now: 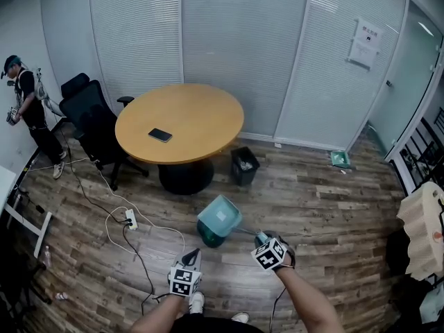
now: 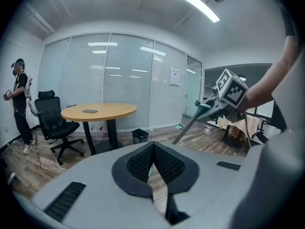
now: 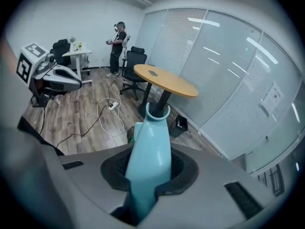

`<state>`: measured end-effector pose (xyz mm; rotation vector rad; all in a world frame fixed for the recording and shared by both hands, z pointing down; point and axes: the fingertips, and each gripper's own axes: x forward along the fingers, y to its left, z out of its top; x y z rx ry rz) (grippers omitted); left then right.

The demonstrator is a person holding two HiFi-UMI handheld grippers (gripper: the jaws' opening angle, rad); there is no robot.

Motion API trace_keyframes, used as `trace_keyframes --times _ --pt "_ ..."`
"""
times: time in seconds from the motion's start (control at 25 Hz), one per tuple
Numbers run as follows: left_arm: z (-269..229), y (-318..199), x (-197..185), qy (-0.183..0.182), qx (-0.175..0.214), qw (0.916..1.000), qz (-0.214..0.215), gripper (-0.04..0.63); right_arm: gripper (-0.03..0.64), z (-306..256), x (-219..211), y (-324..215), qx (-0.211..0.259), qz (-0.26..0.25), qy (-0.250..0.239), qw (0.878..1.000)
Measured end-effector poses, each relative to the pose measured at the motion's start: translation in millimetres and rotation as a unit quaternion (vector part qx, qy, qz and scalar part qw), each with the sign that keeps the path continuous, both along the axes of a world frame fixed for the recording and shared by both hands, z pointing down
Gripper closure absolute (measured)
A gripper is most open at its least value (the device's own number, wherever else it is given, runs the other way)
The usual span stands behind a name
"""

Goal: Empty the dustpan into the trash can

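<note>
A light teal dustpan [image 1: 220, 215] hangs tilted over a small dark green trash can [image 1: 210, 234] on the wooden floor. My right gripper [image 1: 261, 239] is shut on the dustpan's long handle [image 3: 151, 151], which runs up between its jaws toward the pan [image 3: 138, 130]. The left gripper view shows that handle [image 2: 189, 126] slanting down from the right gripper [image 2: 215, 106]. My left gripper [image 1: 192, 255] hovers lower left of the can, apart from it. Its jaws [image 2: 153, 146] are shut, their tips touching, with nothing between them.
A round wooden table [image 1: 194, 103] with a phone [image 1: 160, 134] stands behind, a black bin [image 1: 244, 165] at its foot. A black office chair [image 1: 94, 116] and a person [image 1: 29, 113] are at the left. A power strip with cables [image 1: 130, 219] lies left of the can.
</note>
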<state>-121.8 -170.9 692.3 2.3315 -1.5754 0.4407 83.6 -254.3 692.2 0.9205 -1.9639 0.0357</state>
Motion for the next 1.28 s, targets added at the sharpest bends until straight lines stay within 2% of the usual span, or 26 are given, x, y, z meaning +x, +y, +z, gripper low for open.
trace_keyframes --times 0.12,0.2,0.36,0.56,0.96,1.28 --pt "-1.5 -2.9 1.5 -0.002 0.0 1.0 0.005 0.584 0.538 -10.8 6.8 -3.6 0.01 0.053 -0.061 0.997" --pt "0.3 -4.1 2.9 -0.002 -0.002 1.0 0.007 0.584 0.54 -13.1 10.2 -5.0 0.012 0.07 -0.08 0.994" --pt "3.7 -2.8 10.2 -0.003 -0.007 0.9999 0.013 0.584 0.541 -8.6 11.1 3.6 0.015 0.071 -0.085 0.994" --pt "1.4 -5.3 16.3 -0.007 -0.004 0.9997 0.024 0.584 0.541 -6.8 20.2 7.3 0.02 0.103 -0.109 0.988" --pt "3.1 -10.2 30.4 -0.007 -0.006 0.999 0.044 0.584 0.543 -14.6 74.0 27.6 0.041 0.201 -0.153 0.967" --pt "-1.0 -16.2 62.1 -0.003 -0.005 0.9968 0.08 0.584 0.543 -1.8 120.7 49.5 0.04 0.266 -0.142 0.953"
